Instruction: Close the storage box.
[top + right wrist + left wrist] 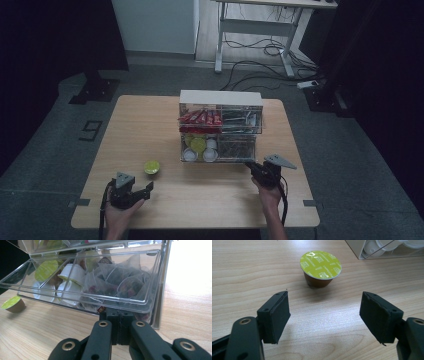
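So my left gripper (324, 315) is hanging wide open with nothing in it, pads aimed at the little brown coffee capsule with the yellow-green foil lid (320, 268) sitting upright on the pale wood-grain table (249, 270), near the front of the clear plastic drawer organiser (220, 125). My right gripper (119, 325) has its jaws pressed together right at the front lip of the clear lower drawer of see-through mesh tea bags (105, 282); looks like it's pinching that lip, but I can't fully tell. My worry: the capsule is smooth, tapered and light, so a low or off-centre squeeze could squirt it away or tip it. And that slick plastic lip could slip out and the drawer snap back.
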Tool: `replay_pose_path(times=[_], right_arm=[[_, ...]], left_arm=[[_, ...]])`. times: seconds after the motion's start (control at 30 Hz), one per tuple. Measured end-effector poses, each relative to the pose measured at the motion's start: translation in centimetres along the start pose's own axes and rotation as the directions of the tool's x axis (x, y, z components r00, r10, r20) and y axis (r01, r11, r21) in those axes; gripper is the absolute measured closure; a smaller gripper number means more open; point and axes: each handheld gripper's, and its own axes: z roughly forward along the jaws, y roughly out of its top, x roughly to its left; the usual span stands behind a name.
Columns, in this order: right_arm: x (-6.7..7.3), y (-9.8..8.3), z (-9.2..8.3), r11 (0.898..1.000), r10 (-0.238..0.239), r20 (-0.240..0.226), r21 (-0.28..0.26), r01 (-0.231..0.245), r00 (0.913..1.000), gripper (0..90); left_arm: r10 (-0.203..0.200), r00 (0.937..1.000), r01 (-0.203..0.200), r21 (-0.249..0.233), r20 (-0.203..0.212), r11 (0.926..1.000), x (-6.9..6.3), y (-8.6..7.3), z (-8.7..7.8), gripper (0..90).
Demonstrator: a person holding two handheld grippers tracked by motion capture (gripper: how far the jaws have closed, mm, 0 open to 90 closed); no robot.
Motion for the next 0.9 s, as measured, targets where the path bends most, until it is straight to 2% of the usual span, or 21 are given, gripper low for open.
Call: replay_pose_path(times=[0.47,0.67,0.9], right_arm=[[-0.24,-0.45,-0.1,0.999,0.002,0.007,0.033,-0.003,1.0,89.0],[-0.56,-0.57,-0.15,0.998,0.024,-0.013,0.054,-0.023,0.9996,88.8],[-0.62,-0.7,-0.17,0.997,0.023,-0.016,0.074,-0.021,0.9996,88.8]], left_arm=[[-0.002,1.0,0.002,0.002,0.002,1.0,0.07,-0.05,-0.07,24.2],[0.001,1.0,-0.001,0.008,0.003,1.0,0.0,-0.07,0.02,24.2],[0.0,1.0,0.0,0.01,0.003,1.0,-0.03,-0.09,0.06,24.1]])
